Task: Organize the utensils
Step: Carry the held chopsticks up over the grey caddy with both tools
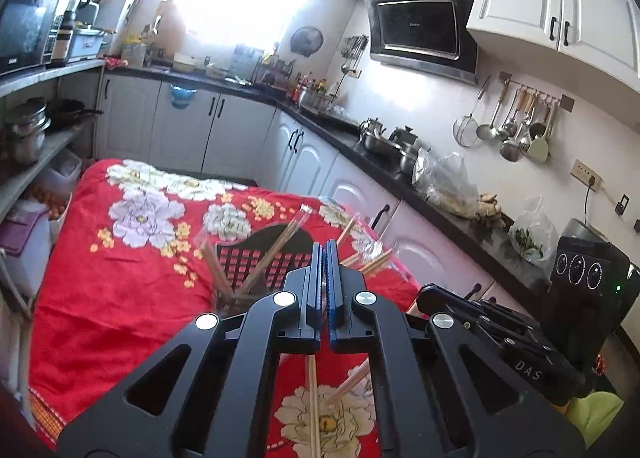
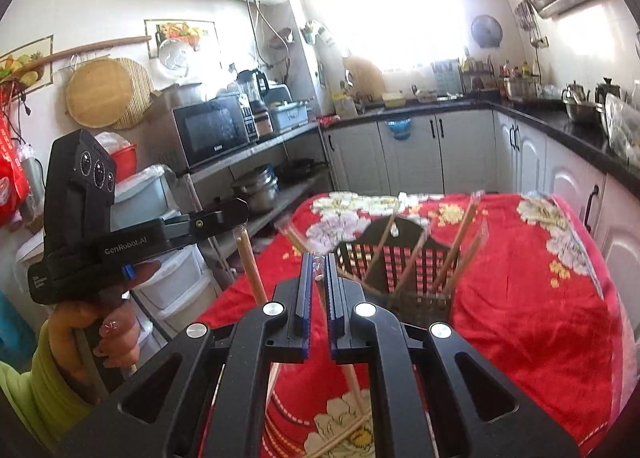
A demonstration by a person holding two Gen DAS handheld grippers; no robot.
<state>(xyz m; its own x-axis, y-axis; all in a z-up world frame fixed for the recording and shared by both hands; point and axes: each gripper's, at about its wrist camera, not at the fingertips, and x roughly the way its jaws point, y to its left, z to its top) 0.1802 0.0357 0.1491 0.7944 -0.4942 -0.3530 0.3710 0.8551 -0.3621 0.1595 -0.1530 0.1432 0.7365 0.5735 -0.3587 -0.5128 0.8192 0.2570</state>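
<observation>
In the left wrist view our left gripper (image 1: 324,248) is closed, pinching a chopstick (image 1: 312,394); the black basket (image 1: 256,258) stands just ahead. In the right wrist view our right gripper (image 2: 319,258) grips a wrapped chopstick (image 2: 320,278), basket (image 2: 400,258) ahead to the right.

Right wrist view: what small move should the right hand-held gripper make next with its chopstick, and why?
Probably ease forward and lift the stick toward the black lattice holder. The right hand-held gripper appears shut on a sleeved chopstick, the holder stands just ahead on the red cloth, and it already holds several standing chopsticks.
</observation>
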